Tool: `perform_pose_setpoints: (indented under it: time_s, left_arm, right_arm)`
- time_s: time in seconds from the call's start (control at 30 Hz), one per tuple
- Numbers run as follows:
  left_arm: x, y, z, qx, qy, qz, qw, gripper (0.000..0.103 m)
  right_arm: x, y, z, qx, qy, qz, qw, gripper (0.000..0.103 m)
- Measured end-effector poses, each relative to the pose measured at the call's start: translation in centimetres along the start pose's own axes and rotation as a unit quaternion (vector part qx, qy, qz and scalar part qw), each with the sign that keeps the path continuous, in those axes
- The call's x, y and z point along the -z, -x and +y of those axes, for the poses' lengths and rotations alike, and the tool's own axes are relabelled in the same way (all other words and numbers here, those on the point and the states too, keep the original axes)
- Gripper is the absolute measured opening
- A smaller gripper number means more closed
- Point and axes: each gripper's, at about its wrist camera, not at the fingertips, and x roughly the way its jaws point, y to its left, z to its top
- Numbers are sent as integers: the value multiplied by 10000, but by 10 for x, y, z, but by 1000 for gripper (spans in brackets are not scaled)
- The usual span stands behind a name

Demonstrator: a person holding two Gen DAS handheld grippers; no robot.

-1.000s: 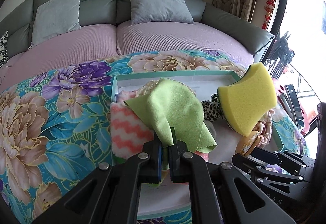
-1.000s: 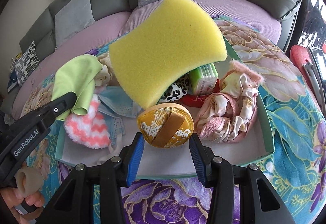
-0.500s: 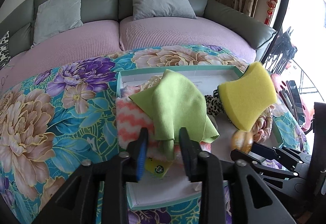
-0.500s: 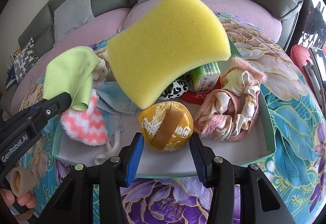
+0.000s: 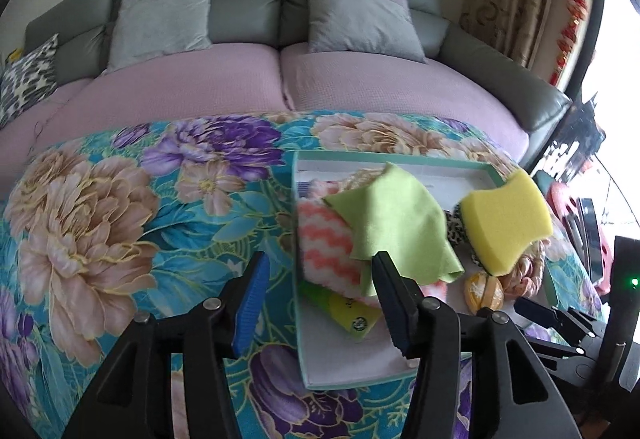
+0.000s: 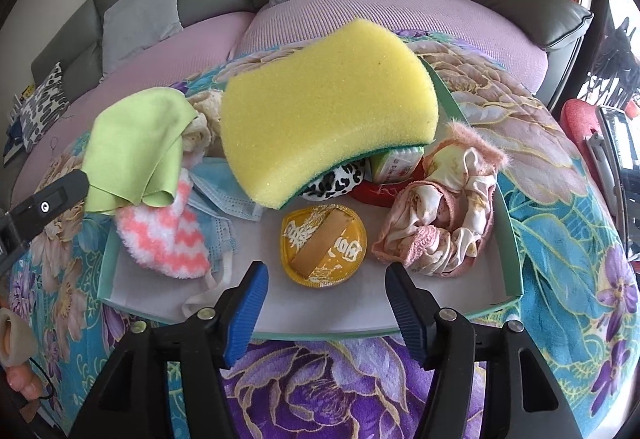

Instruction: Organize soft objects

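Left wrist view shows the left gripper (image 5: 320, 299) with its fingers spread and holding nothing, hovering over the floral tablecloth (image 5: 120, 219) at the left edge of the teal tray (image 5: 298, 319). Inside the tray, from left to right, lie a pink-and-white zigzag knit cloth (image 6: 164, 235), a green cloth (image 6: 132, 155) draped over it, a blue face mask (image 6: 224, 199), a yellow sponge (image 6: 328, 111) propped on a leopard-print piece (image 6: 336, 183), a round orange pad (image 6: 324, 245) and a pink fabric bundle (image 6: 444, 211). As far as can be judged, the soft things are gathered in the tray and only tidying of the pile remains. The right gripper (image 6: 328, 303) likewise stands wide and empty, just short of the orange pad. White characters are printed on that pad, and a small green packet (image 6: 396, 165) behind the sponge carries red print, but both are too blurred to read with confidence.
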Motion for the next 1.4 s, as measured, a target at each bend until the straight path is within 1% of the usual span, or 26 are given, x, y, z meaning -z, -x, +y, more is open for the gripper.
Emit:
perform_pose_setpoints:
  time_s: [0.17, 0.27, 0.3, 0.33, 0.37, 0.4, 0.53, 0.6, 0.63, 0.73, 0.77, 0.8, 0.83, 0.87, 0.93, 1.13, 1.4]
  left_arm:
    - [7, -3, 19, -420, 231, 182, 9987, 55]
    - [10, -1, 27, -450, 330, 198, 9982, 55]
    - [10, -1, 28, -445, 343, 195, 9982, 57]
    - [11, 0, 29, -435, 359, 185, 9982, 62]
    - [11, 0, 30, -432, 365, 189, 9982, 66]
    - [11, 0, 30, -435, 369, 193, 9982, 72]
    - [13, 0, 35, -467, 453, 186, 9977, 74]
    - [14, 0, 40, -546, 530, 207, 9969, 86]
    - [15, 0, 42, -585, 558, 217, 9965, 88]
    - [19, -1, 51, -716, 663, 257, 9949, 88]
    - [20, -3, 53, -765, 676, 275, 9944, 89]
    - [22, -4, 54, -838, 674, 292, 9938, 91]
    - [25, -6, 56, -938, 658, 302, 9930, 96]
    - [26, -7, 57, -1002, 646, 309, 9924, 97]
    - [31, -8, 60, -1099, 633, 322, 9914, 97]
    - [42, -8, 65, -1147, 636, 384, 9906, 97]
    - [53, -1, 65, -1069, 586, 405, 9917, 97]
  right_arm:
    - [1, 3, -2, 37, 2, -6, 10000, 65]
    - [1, 5, -1, 74, 13, -13, 10000, 66]
    - [2, 7, -1, 97, 14, -16, 10000, 69]
    - [2, 7, 0, 123, 14, -23, 9999, 78]
    - [2, 8, 0, 138, 16, -32, 9999, 81]
    - [2, 9, 0, 141, 17, -41, 9999, 82]
    - [2, 11, 4, 196, 48, -47, 9998, 84]
    - [2, 13, 7, 236, 58, -62, 9997, 87]
    - [2, 13, 7, 245, 54, -77, 9997, 88]
    - [1, 15, 7, 280, -3, -110, 9995, 89]
    - [1, 15, 7, 299, -35, -116, 9995, 91]
    - [1, 15, 6, 310, -62, -123, 9994, 101]
    - [1, 15, 5, 306, -81, -142, 9994, 103]
    - [0, 16, 5, 291, -94, -163, 9994, 103]
    - [-1, 19, 4, 286, -129, -180, 9993, 103]
    - [4, 25, 9, 319, -134, -219, 9992, 103]
    - [14, 28, 22, 311, -86, -185, 9993, 103]
